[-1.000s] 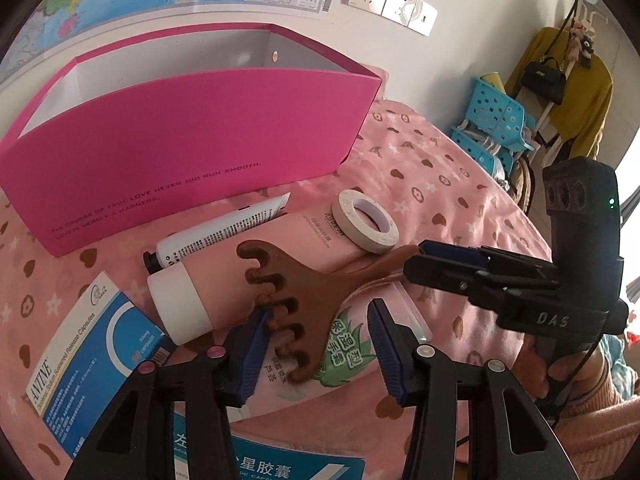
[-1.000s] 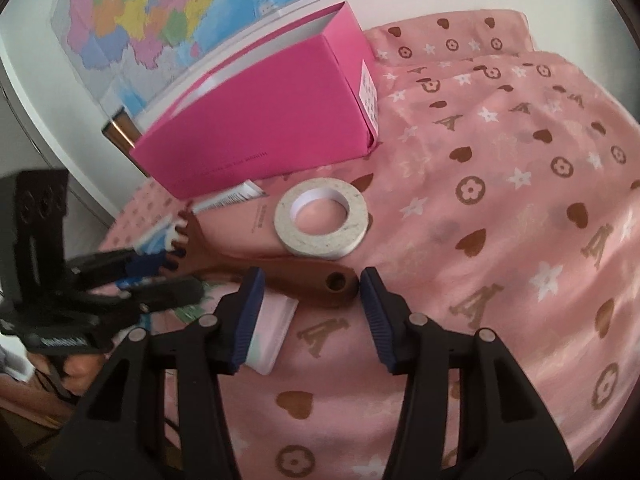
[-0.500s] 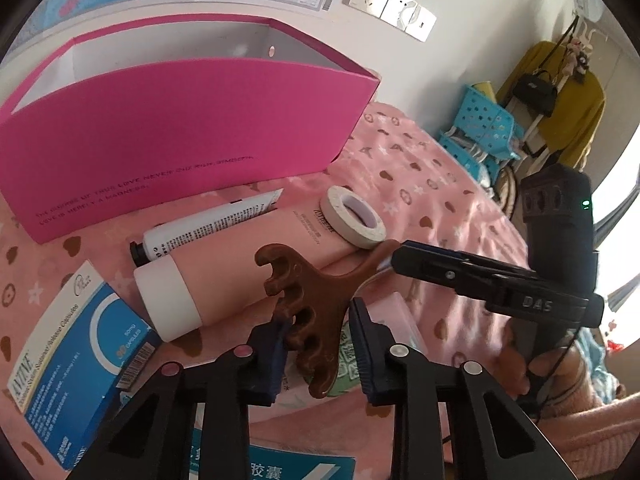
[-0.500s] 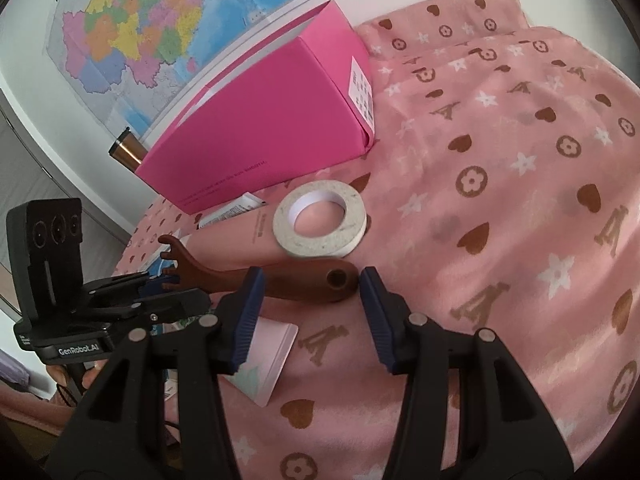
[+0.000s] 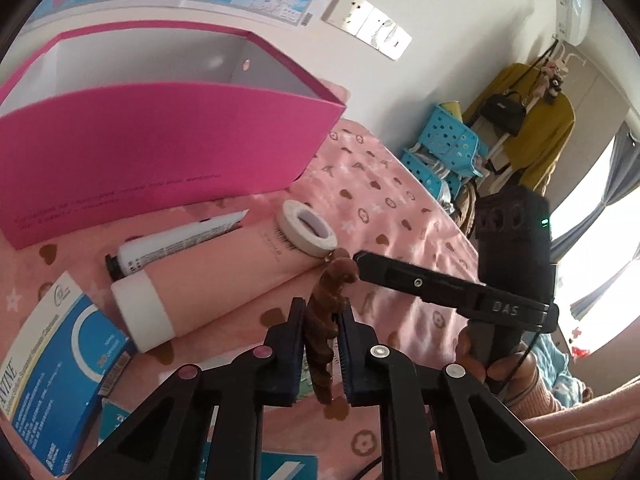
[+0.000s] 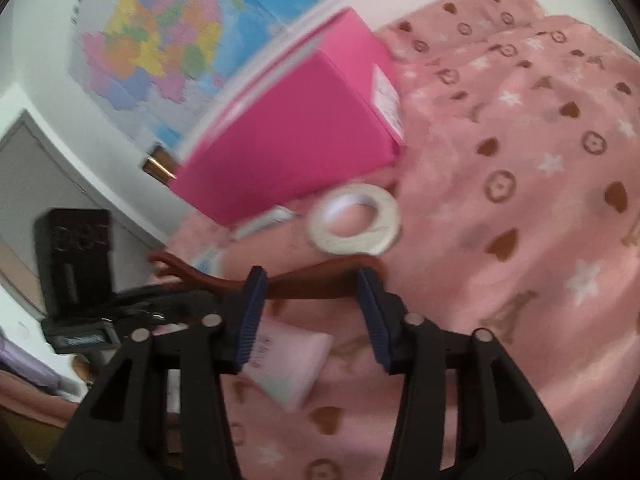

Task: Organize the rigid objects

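My left gripper (image 5: pixel 321 322) is shut on a brown wooden massage comb (image 5: pixel 326 308), held edge-on above the pink cloth; the comb also shows in the right wrist view (image 6: pixel 312 282). My right gripper (image 6: pixel 310 300) is open, its pads either side of the comb's handle without closing on it. It shows in the left wrist view (image 5: pixel 440 288) at the comb's far end. A white tape roll (image 5: pixel 307 228) lies on a large pink tube (image 5: pixel 224 276). A white tube (image 5: pixel 176 242) lies beside it. An open pink box (image 5: pixel 160 148) stands behind.
A blue and white medicine box (image 5: pixel 56 364) lies at the left. A pale pink sachet (image 6: pixel 290 364) lies under the right gripper. Blue baskets (image 5: pixel 444 152) and a yellow coat (image 5: pixel 532 120) stand beyond the bed's edge. The wall with a map is behind the box.
My left gripper closed on the comb's toothed head, lifted it off the pink tube and turned it edge-on. The right gripper stayed open near the handle end.
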`<state>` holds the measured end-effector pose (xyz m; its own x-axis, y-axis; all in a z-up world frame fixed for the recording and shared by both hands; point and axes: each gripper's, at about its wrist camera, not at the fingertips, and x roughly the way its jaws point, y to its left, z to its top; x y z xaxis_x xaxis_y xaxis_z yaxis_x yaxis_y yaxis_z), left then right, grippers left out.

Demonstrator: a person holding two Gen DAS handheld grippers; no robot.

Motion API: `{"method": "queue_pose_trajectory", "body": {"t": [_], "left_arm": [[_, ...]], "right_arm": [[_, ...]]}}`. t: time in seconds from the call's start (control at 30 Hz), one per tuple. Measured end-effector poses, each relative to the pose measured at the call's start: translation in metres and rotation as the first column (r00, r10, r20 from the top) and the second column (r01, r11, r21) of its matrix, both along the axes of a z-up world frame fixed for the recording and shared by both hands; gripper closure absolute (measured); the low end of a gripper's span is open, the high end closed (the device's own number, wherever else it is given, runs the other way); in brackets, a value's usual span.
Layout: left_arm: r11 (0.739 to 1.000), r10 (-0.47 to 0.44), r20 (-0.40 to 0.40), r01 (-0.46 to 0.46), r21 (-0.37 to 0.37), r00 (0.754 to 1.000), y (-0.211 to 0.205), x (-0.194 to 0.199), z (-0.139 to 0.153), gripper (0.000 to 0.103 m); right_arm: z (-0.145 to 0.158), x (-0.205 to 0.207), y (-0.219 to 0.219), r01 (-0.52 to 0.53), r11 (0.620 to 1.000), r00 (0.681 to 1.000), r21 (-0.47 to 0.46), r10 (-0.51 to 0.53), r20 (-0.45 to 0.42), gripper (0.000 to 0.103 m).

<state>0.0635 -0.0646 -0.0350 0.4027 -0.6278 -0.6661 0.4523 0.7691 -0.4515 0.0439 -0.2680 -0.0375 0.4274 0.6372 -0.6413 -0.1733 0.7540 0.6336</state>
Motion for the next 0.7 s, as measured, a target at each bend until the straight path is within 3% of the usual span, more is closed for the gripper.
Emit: {"method": "queue_pose_trajectory", "body": {"t": [0.13, 0.27, 0.5, 0.6, 0.7], "left_arm": [[1.000, -0.006, 0.004, 0.006, -0.005, 1.000, -0.002, 0.002, 0.002, 0.090], [1.000, 0.000, -0.008, 0.000, -0.019, 1.000, 0.003, 0.004, 0.001, 0.090], [1.000, 0.006, -0.020, -0.006, -0.024, 1.000, 0.009, 0.009, 0.003, 0.089], [1.000, 0.006, -0.001, -0.006, -0.011, 1.000, 0.007, 0.008, 0.008, 0.090], [0.999, -0.005, -0.005, 0.005, -0.045, 1.000, 0.012, 0.008, 0.011, 0.090]], "right_arm": [[0.015, 0.002, 0.013, -0.023, 0.996, 0.999, -0.084, 0.027, 0.044, 0.054], [0.012, 0.004, 0.012, -0.029, 0.996, 1.000, -0.083, 0.029, 0.005, 0.055], [0.010, -0.004, 0.033, -0.076, 0.938, 0.994, -0.338, 0.099, 0.053, 0.055], [0.002, -0.002, 0.029, -0.065, 0.940, 0.996, -0.335, 0.079, 0.030, 0.054], [-0.004, 0.001, 0.018, -0.040, 0.950, 0.999, -0.311, 0.046, 0.012, 0.053]]}}
